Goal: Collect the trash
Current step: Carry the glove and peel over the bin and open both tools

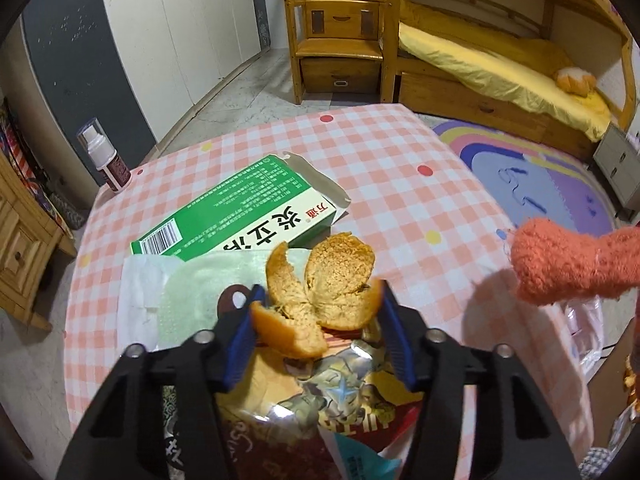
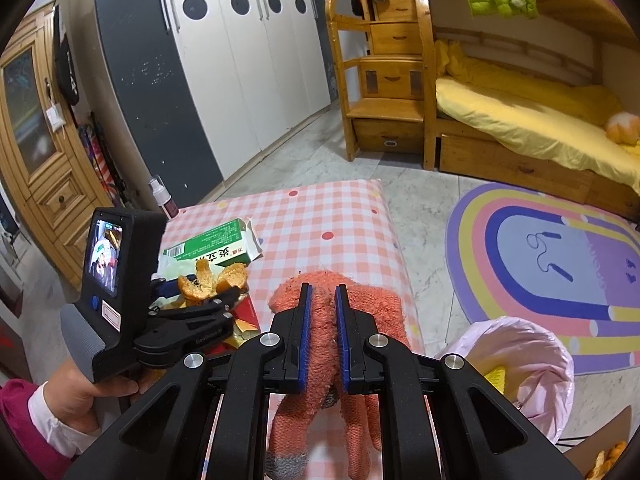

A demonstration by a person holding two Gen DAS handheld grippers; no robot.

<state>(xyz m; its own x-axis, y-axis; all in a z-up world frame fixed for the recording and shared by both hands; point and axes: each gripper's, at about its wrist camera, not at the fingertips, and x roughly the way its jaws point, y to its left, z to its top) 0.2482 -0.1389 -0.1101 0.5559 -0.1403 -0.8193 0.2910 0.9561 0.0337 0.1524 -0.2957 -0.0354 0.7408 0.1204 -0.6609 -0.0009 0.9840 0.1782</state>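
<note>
A dried orange peel (image 1: 320,280) sits between the blue pads of my left gripper (image 1: 316,300), which press on both of its sides; it is just above a pile of crumpled snack wrappers (image 1: 320,392). The right wrist view shows the same peel (image 2: 208,280) at the left gripper's (image 2: 200,290) tips. My right gripper (image 2: 322,292) is shut on a salmon knitted glove (image 2: 320,320), which hangs over the table's right side. That glove (image 1: 560,264) also shows at the right of the left wrist view.
A green medicine box (image 1: 240,216) and white tissue (image 1: 148,292) lie behind the peel on the pink checked tablecloth (image 1: 400,184). A spray bottle (image 1: 106,156) stands at the far left corner. A pink-lined bin (image 2: 516,364) is on the floor at the right, beside a rainbow rug (image 2: 540,260).
</note>
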